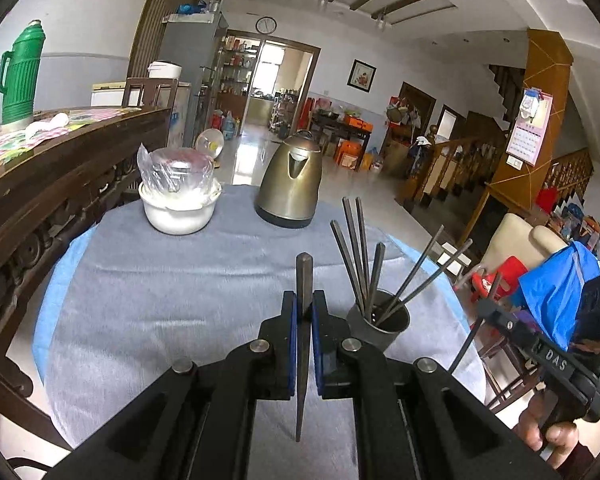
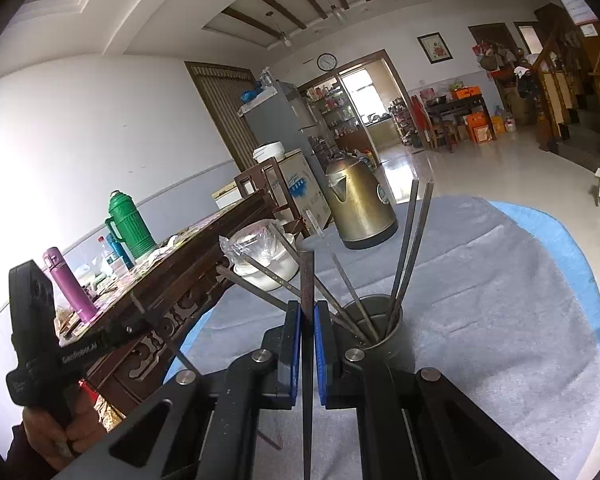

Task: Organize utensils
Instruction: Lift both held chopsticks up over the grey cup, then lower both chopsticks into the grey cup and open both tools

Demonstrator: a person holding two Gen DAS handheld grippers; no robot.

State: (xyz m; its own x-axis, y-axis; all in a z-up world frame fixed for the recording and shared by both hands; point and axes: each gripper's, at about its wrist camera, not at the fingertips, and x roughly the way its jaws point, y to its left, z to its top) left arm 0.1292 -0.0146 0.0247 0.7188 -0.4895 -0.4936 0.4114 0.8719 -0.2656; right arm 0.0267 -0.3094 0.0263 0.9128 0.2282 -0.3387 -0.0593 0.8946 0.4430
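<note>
A dark metal cup [image 1: 380,322] stands on the grey cloth and holds several dark chopsticks [image 1: 356,248] fanned upward. My left gripper [image 1: 305,300] is shut on one dark chopstick [image 1: 303,280], held upright just left of the cup. In the right wrist view the same cup [image 2: 384,332] with chopsticks [image 2: 410,240] sits just right of my right gripper [image 2: 309,312], which is shut on another dark chopstick [image 2: 307,280], held upright. The other hand-held gripper shows at the right edge of the left view [image 1: 548,356] and the left edge of the right view [image 2: 36,340].
A brass electric kettle [image 1: 290,180] and a white bowl stack wrapped in plastic [image 1: 178,196] stand at the far side of the round table [image 1: 60,272]. A carved dark wooden table [image 1: 52,168] with a green thermos [image 1: 18,76] is close on the left.
</note>
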